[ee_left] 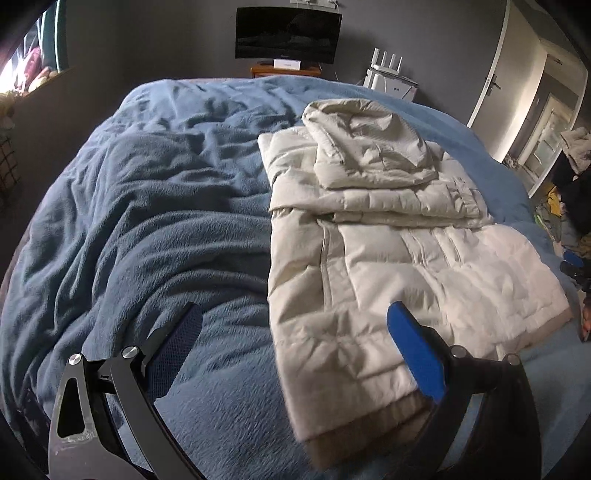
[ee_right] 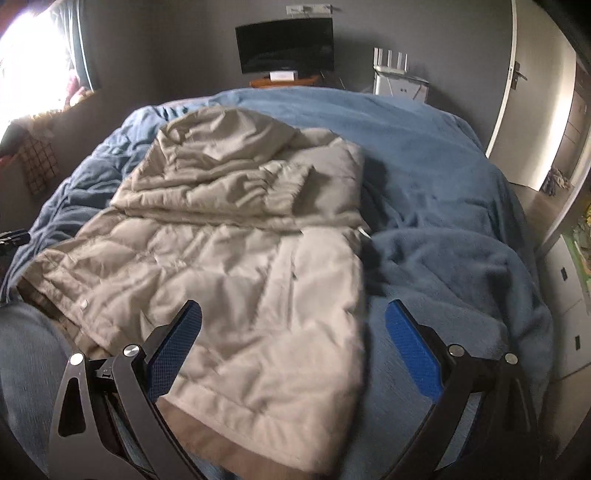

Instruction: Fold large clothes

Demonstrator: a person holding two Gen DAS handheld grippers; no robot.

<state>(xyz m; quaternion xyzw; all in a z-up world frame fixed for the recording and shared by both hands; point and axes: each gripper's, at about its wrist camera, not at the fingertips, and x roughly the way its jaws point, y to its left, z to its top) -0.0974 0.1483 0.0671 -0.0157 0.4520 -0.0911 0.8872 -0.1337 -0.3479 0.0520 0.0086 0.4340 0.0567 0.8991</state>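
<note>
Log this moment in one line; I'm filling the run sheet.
jacket partly folded on bed | left gripper open | right gripper open

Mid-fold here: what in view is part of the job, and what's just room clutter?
Job: cream puffer jacket, blue blanket under it, left gripper, right gripper, both open.
Clutter: monitor, white router, door.

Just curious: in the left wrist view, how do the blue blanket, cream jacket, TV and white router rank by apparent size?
1. blue blanket
2. cream jacket
3. TV
4. white router
The TV and router stand farther away, so their true sizes stay unsure.
</note>
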